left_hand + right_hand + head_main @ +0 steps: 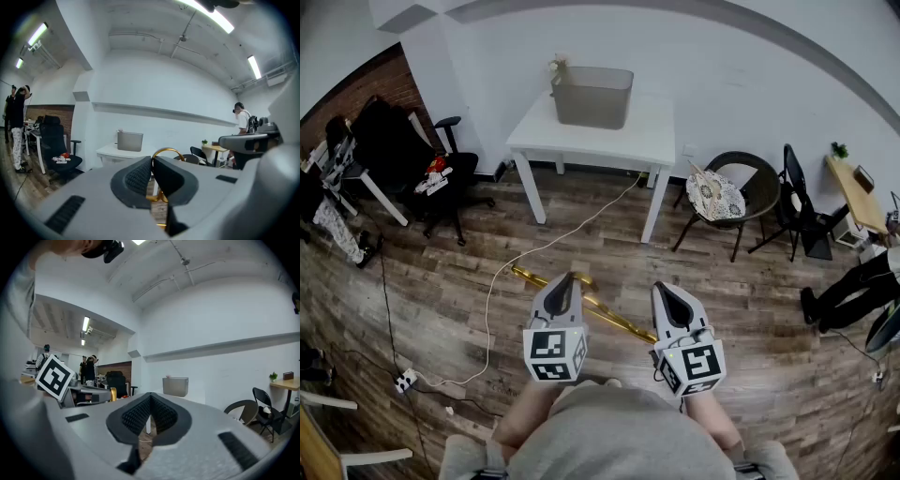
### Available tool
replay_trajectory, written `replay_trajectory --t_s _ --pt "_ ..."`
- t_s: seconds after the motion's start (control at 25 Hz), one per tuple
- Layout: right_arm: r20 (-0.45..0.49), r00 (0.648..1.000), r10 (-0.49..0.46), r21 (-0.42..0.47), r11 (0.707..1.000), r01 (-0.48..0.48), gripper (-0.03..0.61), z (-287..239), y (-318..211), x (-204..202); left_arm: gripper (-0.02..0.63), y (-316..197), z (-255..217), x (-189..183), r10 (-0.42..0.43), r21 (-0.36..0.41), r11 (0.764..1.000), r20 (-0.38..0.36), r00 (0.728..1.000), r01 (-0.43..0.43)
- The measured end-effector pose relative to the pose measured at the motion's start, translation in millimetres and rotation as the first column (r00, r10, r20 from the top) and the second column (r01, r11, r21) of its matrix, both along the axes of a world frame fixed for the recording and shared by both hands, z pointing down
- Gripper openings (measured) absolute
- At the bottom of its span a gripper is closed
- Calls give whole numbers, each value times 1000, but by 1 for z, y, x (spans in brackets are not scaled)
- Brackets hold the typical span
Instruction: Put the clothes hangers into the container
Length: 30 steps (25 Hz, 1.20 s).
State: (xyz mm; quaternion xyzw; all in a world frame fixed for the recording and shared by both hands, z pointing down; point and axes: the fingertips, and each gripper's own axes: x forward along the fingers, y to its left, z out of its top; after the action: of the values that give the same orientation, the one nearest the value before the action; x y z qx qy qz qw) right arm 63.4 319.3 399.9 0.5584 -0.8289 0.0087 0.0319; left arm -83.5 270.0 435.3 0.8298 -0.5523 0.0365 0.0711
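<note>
A gold clothes hanger (614, 322) hangs slantwise above the wood floor, and my left gripper (565, 284) is shut on it near the hook. In the left gripper view the gold hook (167, 151) curves up over the closed jaws, with gold metal pinched between them. To the right, my right gripper (667, 292) is shut with nothing between its pads; its fingertips (143, 409) meet. The grey container (592, 96) stands on the white table (652, 141) ahead by the wall. It also appears as the container (130, 140) and the container (176, 386) in the gripper views.
A white cable (502, 281) runs across the floor to a power strip (404, 381). A black office chair (441, 178) stands to the left of the table, a round chair (722, 197) and a folding chair (797, 202) to the right. People stand at both sides of the room.
</note>
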Motion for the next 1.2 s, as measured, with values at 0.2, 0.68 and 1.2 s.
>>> replay_trajectory --t_s 0.2,0.68,1.2 --pt "-6 1000 -6 -12 1000 6 0 4 -5 -3 18 -6 0 -3 -2 -1 1000 -1 1000 2" --pt "-26 1000 0 -23 1000 0 2 13 -18 13 18 -19 3 6 -28 0 1000 -15 1000 28" --pt "23 998 -60 -16 998 60 2 14 -50 7 18 -54 4 -5 -86 2 996 -29 996 86"
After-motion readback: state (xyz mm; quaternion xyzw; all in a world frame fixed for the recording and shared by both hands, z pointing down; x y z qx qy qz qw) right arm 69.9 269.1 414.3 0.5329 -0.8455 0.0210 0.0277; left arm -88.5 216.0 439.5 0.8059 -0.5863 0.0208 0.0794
